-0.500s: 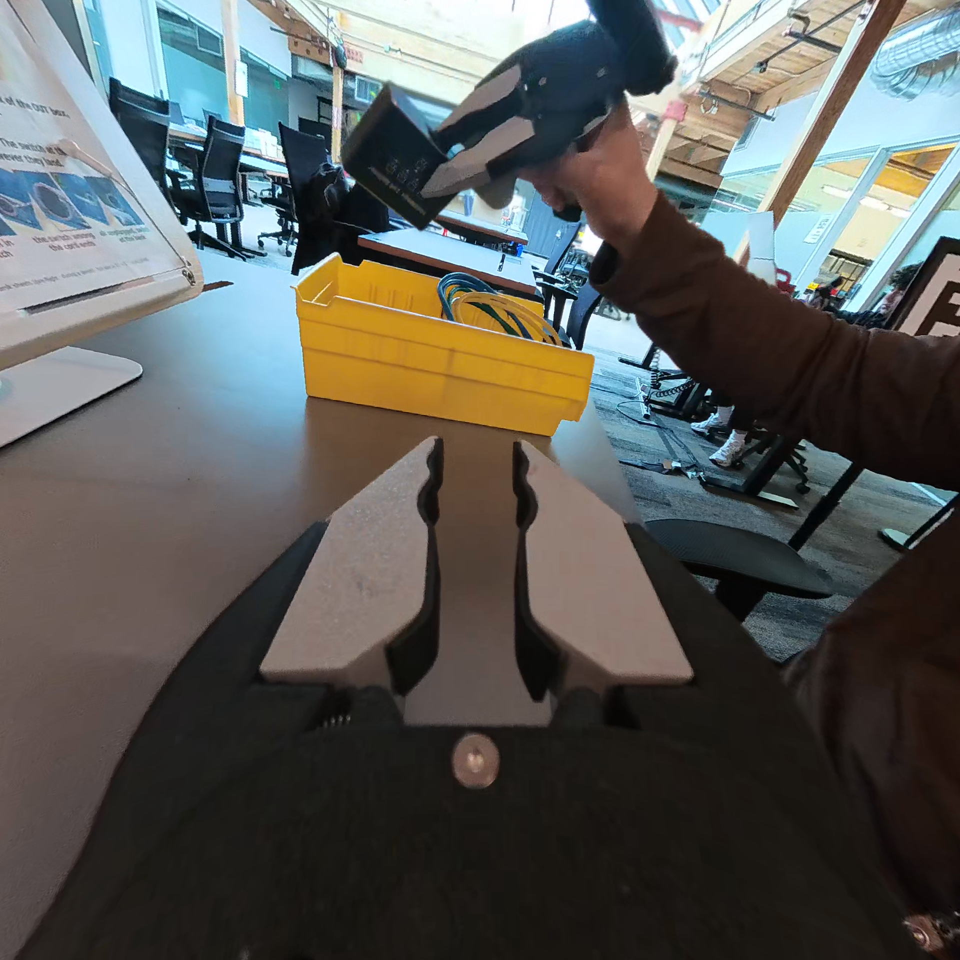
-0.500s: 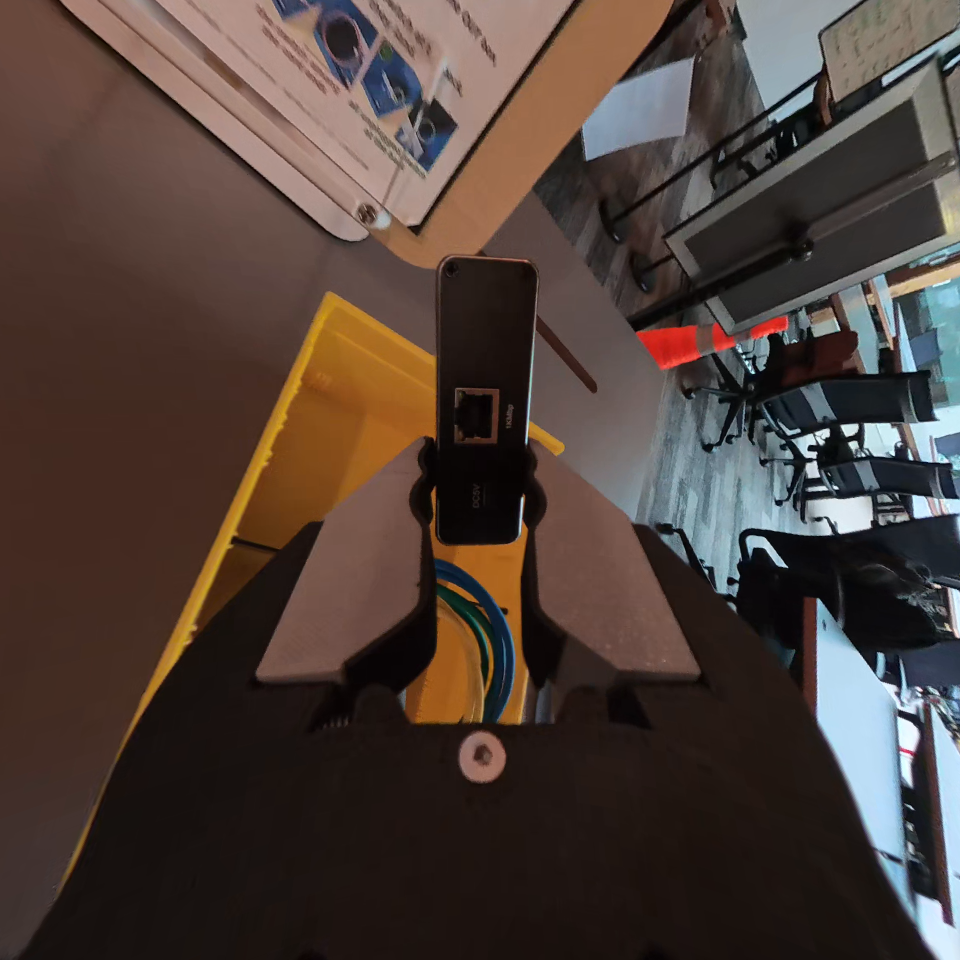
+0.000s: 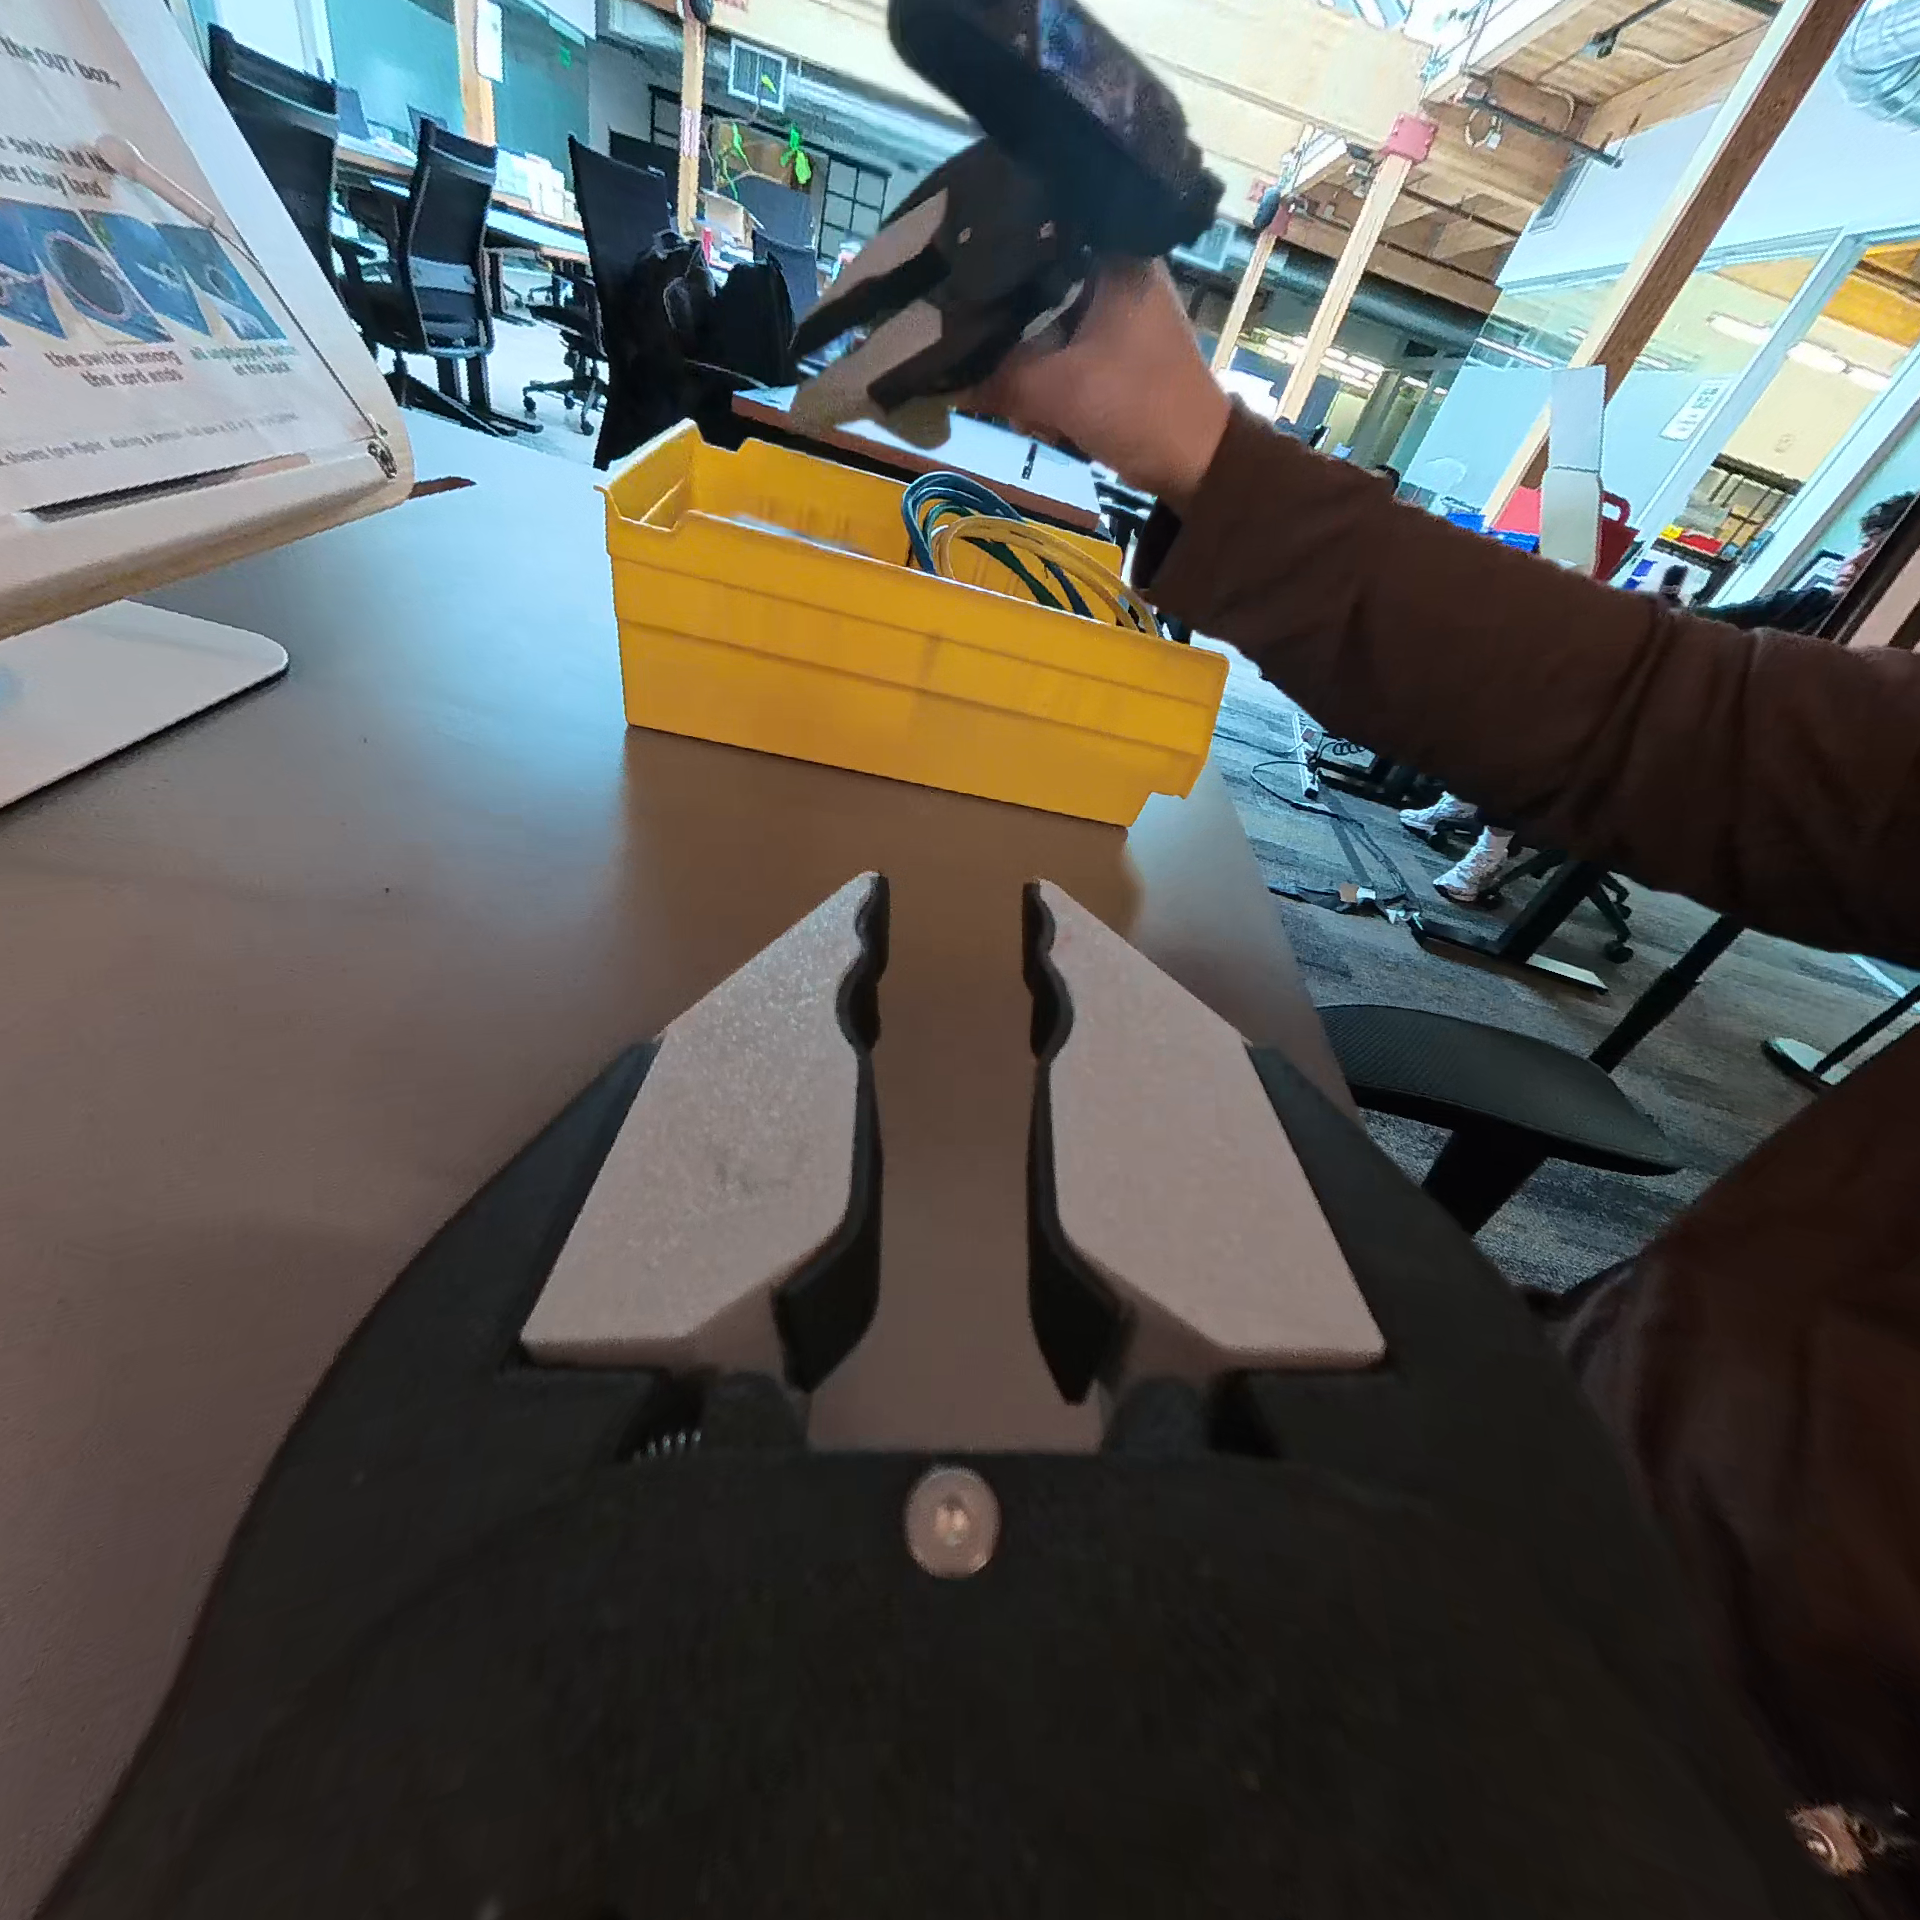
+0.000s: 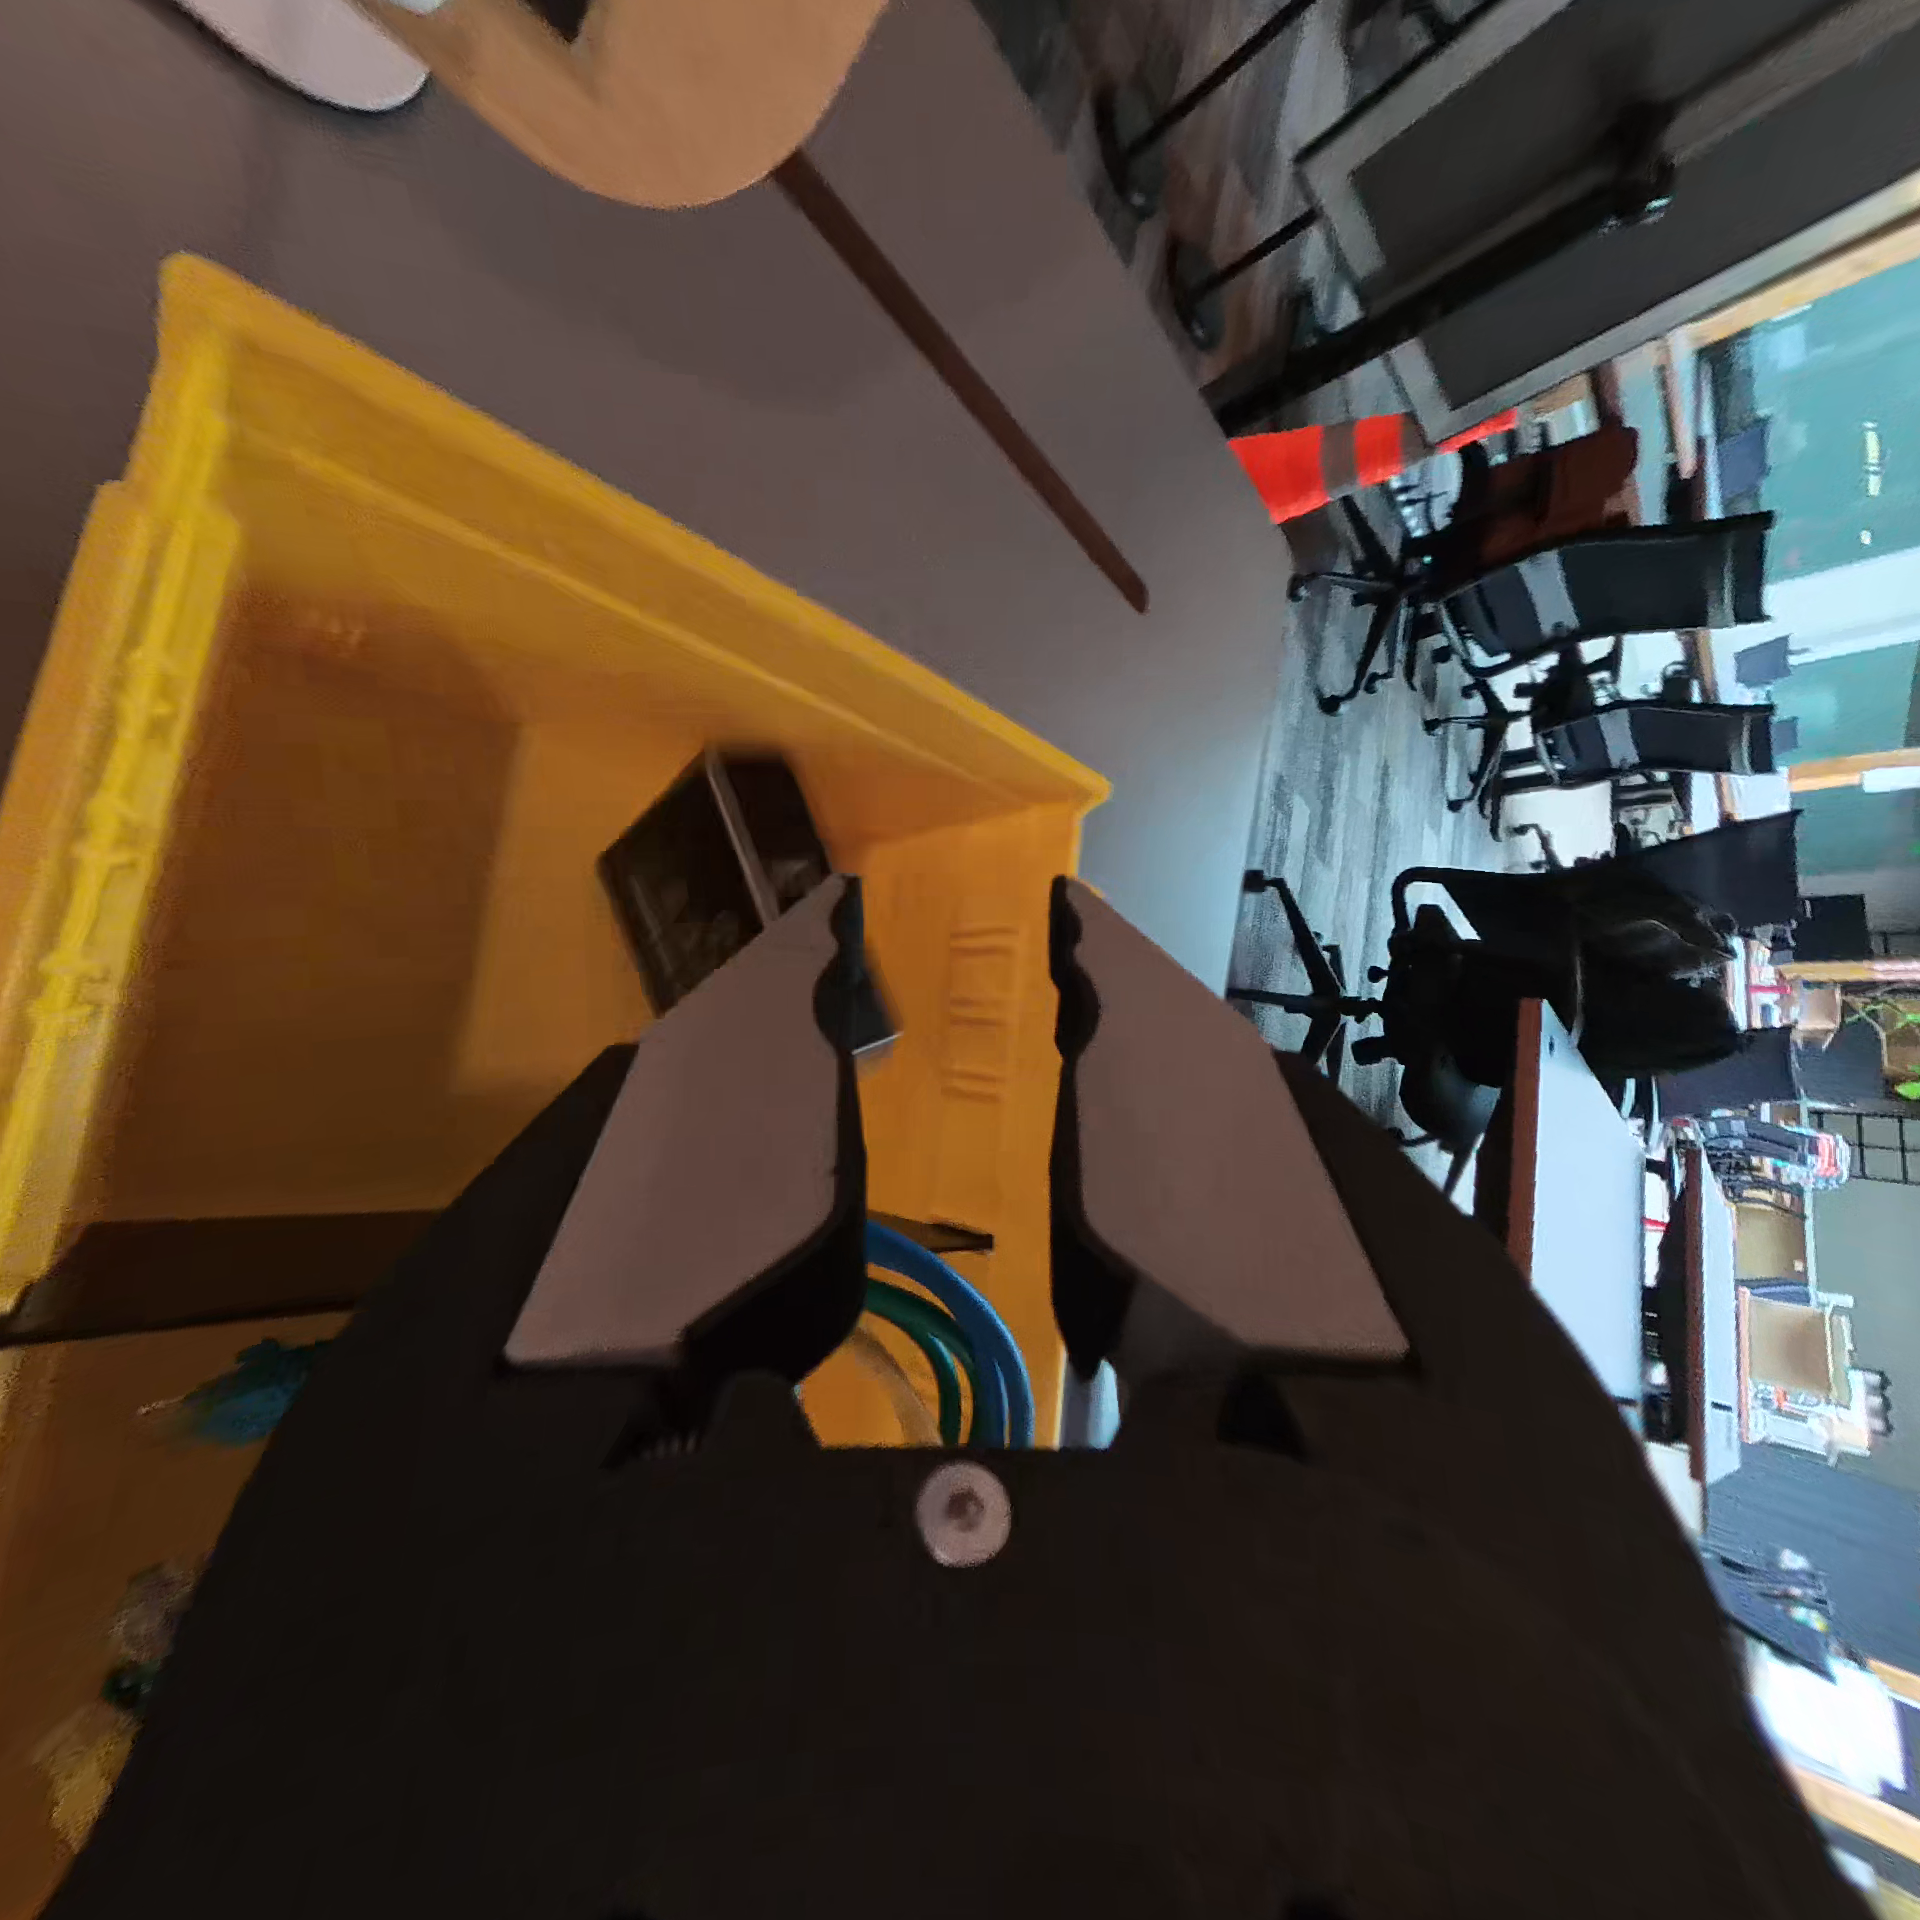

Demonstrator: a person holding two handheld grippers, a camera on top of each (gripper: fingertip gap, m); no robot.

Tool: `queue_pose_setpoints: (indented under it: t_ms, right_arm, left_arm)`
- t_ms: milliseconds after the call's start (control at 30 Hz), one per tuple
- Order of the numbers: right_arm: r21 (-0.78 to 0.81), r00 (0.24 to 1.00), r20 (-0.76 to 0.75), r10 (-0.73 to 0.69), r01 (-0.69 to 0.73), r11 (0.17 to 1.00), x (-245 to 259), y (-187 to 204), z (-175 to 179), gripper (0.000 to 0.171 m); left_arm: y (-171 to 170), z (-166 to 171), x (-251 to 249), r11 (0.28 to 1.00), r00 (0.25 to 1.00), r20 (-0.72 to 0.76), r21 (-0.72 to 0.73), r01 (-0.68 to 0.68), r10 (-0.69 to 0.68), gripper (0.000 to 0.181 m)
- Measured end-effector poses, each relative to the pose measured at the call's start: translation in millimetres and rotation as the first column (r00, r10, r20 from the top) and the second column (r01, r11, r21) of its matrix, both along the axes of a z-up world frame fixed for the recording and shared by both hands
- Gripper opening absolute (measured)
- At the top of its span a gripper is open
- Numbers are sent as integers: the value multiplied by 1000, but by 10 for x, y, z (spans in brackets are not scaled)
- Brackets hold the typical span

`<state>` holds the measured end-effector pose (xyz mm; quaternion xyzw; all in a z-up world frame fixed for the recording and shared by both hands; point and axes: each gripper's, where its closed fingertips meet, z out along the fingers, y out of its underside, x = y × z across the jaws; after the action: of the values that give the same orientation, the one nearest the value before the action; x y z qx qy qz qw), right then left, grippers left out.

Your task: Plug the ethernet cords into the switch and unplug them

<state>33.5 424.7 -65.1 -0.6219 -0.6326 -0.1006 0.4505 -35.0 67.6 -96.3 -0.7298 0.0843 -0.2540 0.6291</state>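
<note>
Black tongs [image 3: 954, 914], grey wedge fingers [image 3: 748, 1132] (one silver screw [image 3: 951, 1522]), brown sleeve [image 3: 1538, 707]

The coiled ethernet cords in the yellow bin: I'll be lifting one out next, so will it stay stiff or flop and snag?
The ethernet cords are thin and lie in loose overlapping loops, so one would probably sag. Several colours are intertwined, so lifting one may drag its neighbours. The yellow bin has walls that the loops could catch on.

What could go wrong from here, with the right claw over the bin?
1. The switch lies tilted in the yellow bin, off-centre from the open right claw; closing now would likely miss or clip it.
2. The bin wall is close, so descending could snag a finger.
3. The cords are coiled together; pulling one may drag the others.
</note>
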Motion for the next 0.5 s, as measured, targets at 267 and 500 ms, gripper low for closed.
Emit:
queue_pose_setpoints:
  t_ms: [267, 500]
  right_arm:
    - [-112, 987, -159, 22, -41, 993, 273, -261, 303, 43]
    - [-219, 923, -328, 201, -282, 934, 649, -1026, 271, 60]
  left_arm:
    - [17, -57, 29, 1000, 999, -34, -25, 5, -6, 23]
    - [31, -25, -122, 997, 995, -49, 13, -81, 81, 29]
